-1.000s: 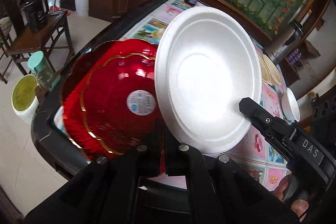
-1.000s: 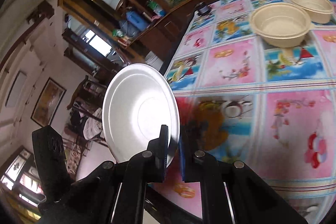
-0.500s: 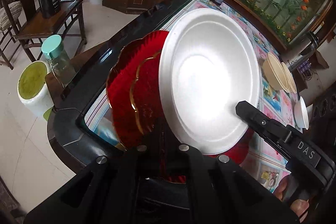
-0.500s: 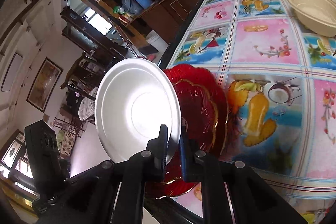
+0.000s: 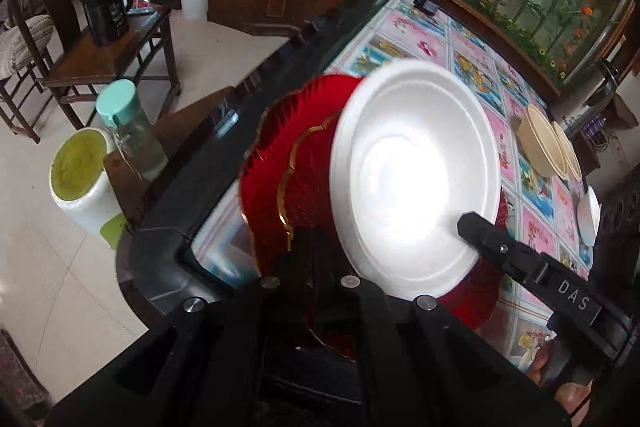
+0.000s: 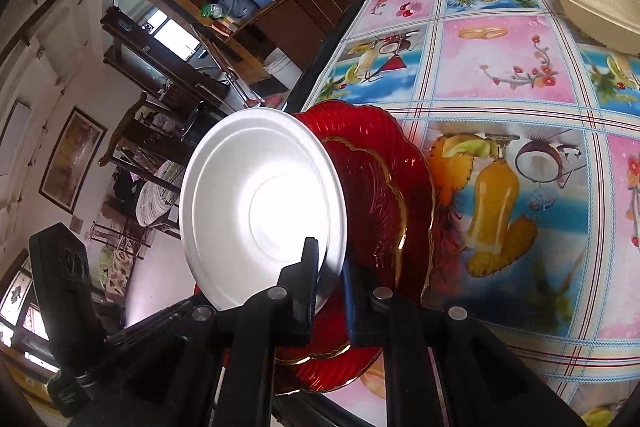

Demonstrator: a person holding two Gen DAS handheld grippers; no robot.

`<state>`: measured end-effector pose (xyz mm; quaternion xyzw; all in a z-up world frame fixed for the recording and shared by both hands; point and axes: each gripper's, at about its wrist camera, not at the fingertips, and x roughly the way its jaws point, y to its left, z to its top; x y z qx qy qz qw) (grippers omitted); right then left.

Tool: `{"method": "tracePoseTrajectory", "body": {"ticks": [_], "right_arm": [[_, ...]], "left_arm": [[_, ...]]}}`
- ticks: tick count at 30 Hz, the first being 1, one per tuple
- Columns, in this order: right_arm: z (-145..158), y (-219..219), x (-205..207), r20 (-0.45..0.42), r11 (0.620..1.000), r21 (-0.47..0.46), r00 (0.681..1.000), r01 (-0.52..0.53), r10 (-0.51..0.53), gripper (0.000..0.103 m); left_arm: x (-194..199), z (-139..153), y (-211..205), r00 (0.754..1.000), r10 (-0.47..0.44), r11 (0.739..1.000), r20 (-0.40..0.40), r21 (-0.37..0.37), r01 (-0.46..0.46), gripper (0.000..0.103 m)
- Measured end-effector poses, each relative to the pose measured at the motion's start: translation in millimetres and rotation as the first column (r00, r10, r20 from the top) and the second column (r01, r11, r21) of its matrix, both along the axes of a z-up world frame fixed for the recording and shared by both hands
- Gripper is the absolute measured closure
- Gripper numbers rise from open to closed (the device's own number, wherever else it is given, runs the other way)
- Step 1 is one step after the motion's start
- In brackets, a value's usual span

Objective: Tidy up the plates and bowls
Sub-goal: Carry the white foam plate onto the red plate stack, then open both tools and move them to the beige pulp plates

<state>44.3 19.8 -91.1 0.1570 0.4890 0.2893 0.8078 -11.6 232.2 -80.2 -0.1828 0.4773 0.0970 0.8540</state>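
My right gripper point(image 6: 331, 267) is shut on the rim of a white plate point(image 6: 260, 211), held tilted on edge above two stacked red glass plates point(image 6: 384, 219) near the table's corner. In the left wrist view the white plate point(image 5: 412, 179) covers most of the red plates point(image 5: 292, 163), and the right gripper's finger point(image 5: 492, 239) reaches its lower right rim. My left gripper point(image 5: 308, 267) has its jaws close together low over the red plates; whether they pinch anything is hidden. Two beige bowls point(image 5: 548, 143) and a white dish point(image 5: 590, 215) sit farther along the table.
The table point(image 6: 500, 59) has a colourful picture cloth and a black rim point(image 5: 248, 115). A beige bowl point(image 6: 592, 7) stands at its far right. Beside the table are a stool with a bottle point(image 5: 132, 131), a white bucket point(image 5: 84, 183) and a wooden chair point(image 5: 112, 59).
The white plate has moved with my right gripper over the red plates. The left gripper has pulled back and up, so more floor and table edge show.
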Motion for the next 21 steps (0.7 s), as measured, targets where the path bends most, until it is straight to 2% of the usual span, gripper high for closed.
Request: {"method": "tracePoseTrajectory", "body": {"ticks": [3, 9, 10, 12, 16, 20, 21], "right_arm": [[0, 1, 0, -0.006, 1.000, -0.005, 1.000, -0.006, 0.006, 0.094], [-1, 3, -5, -0.011, 1.000, -0.005, 1.000, -0.023, 0.023, 0.093], [-1, 4, -6, -0.005, 1.000, -0.010, 1.000, -0.024, 0.024, 0.089], [2, 3, -7, 0.008, 0.999, -0.024, 1.000, -0.028, 0.028, 0.088], [9, -1, -12, 0.031, 0.999, -0.030, 0.999, -0.034, 0.035, 0.078], [17, -17, -12, 0.047, 1.000, 0.009, 0.999, -0.025, 0.024, 0.075], [20, -25, -11, 0.052, 0.999, 0.032, 0.999, -0.011, 0.010, 0.071]], "left_arm": [[-6, 10, 9, 0.999, 0.034, 0.999, 0.034, 0.039, -0.035, 0.102], [-13, 22, 25, 0.994, 0.080, 0.995, 0.076, 0.052, -0.085, 0.102], [-13, 22, 25, 0.994, 0.082, 0.995, 0.078, 0.051, -0.086, 0.102], [-12, 22, 23, 0.994, 0.081, 0.995, 0.076, 0.047, -0.084, 0.102], [-10, 22, 13, 0.995, 0.064, 0.996, 0.072, 0.054, -0.068, 0.102], [-10, 25, 3, 0.997, 0.042, 0.997, 0.071, 0.060, -0.046, 0.102], [-10, 26, -1, 0.997, 0.033, 0.997, 0.072, 0.064, -0.038, 0.102]]}}
